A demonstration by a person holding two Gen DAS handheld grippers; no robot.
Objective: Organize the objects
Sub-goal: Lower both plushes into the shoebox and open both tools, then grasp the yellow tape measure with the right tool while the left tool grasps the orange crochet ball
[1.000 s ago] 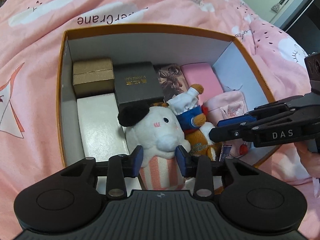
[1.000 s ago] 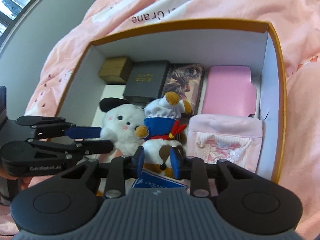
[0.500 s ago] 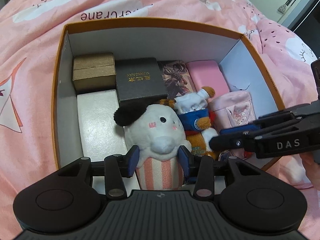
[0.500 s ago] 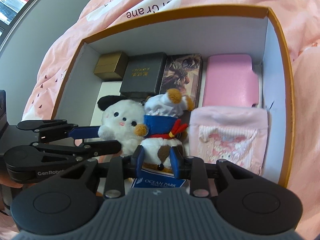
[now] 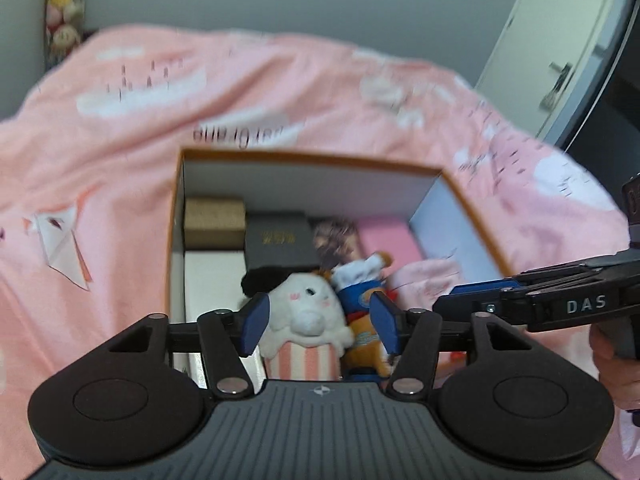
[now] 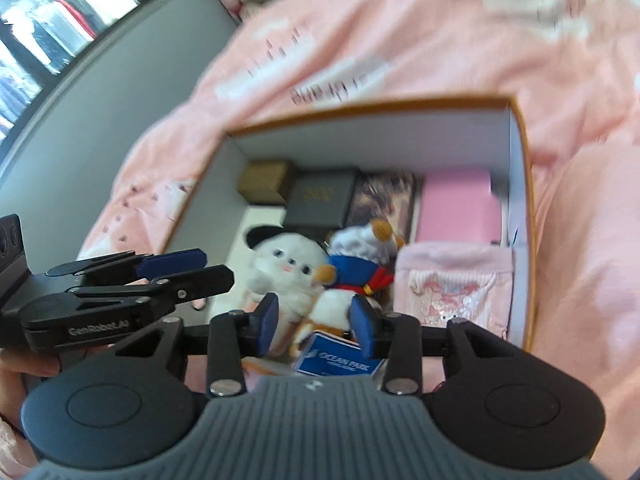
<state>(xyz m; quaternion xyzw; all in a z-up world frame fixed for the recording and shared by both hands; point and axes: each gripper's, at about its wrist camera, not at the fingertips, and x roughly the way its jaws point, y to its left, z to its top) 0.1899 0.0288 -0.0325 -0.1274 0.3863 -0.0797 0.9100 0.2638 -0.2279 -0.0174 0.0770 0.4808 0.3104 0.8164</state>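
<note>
The bed (image 5: pixel 248 92) under its pink cover carries the box (image 5: pixel 304 157), set open-topped so I can load from above. Along its far wall I see the flat items packed edge to edge, a gold case (image 5: pixel 214 222), a dark case (image 5: pixel 280 240), a printed book (image 6: pixel 384 204) and a pink case (image 6: pixel 458 210), which leaves the near half for the soft things. There a pink pouch (image 6: pixel 456 288) lies against the right wall, and the two toys stand upright side by side, propping each other: the white plush (image 5: pixel 308 320) on the left, the sailor plush (image 6: pixel 356 276) just beside it with its blue tag (image 6: pixel 340 360) toward me. My left gripper (image 5: pixel 318 324) has its jaws opening, pads clear of the white plush between them, holding nothing. My right gripper (image 6: pixel 316 320) is opening too, pads either side of the sailor plush without pressing it. I judge both toys are placed and released.
</note>
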